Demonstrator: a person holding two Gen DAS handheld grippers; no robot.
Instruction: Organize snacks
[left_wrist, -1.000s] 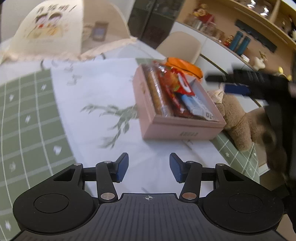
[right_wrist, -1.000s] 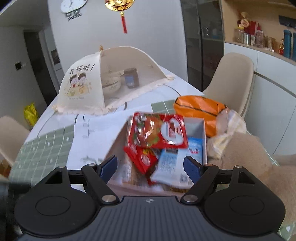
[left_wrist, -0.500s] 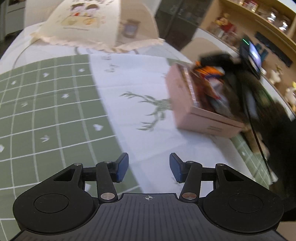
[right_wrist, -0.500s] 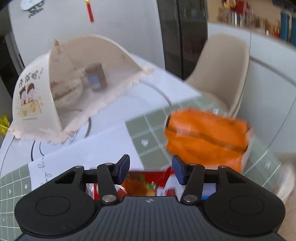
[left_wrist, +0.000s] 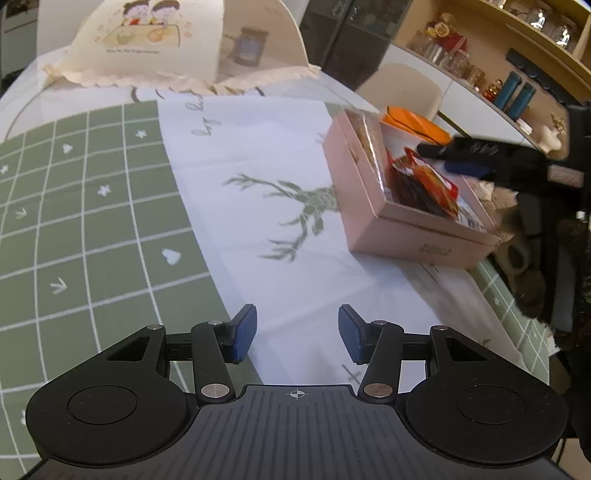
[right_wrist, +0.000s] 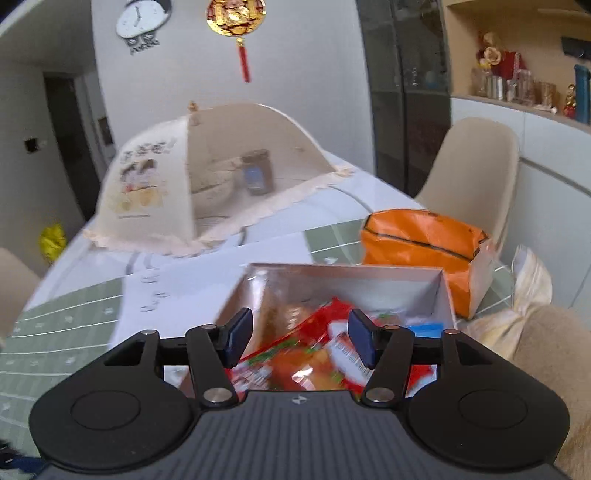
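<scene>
A pink box (left_wrist: 388, 218) sits on the white runner at the right of the left wrist view; in it are a cracker sleeve (left_wrist: 371, 144) and red snack packets (left_wrist: 424, 181). My left gripper (left_wrist: 297, 334) is open and empty, low over the runner, well left of the box. My right gripper (right_wrist: 297, 341) is open and empty, just above the red packets (right_wrist: 295, 362) in the box (right_wrist: 343, 273). It also shows in the left wrist view (left_wrist: 469, 158) over the box. An orange bag (right_wrist: 424, 243) lies behind the box.
A mesh food cover (left_wrist: 177, 40) with a jar and bowl under it stands at the back of the table. A brown plush toy (right_wrist: 546, 369) lies right of the box. A green checked mat (left_wrist: 74, 206) covers the left. A beige chair (right_wrist: 476, 173) stands behind the table.
My right gripper has pulled back and tilted up over the box; its jaws closed from wide to a narrower gap. My left gripper drifted left, away from the box, jaws unchanged.
</scene>
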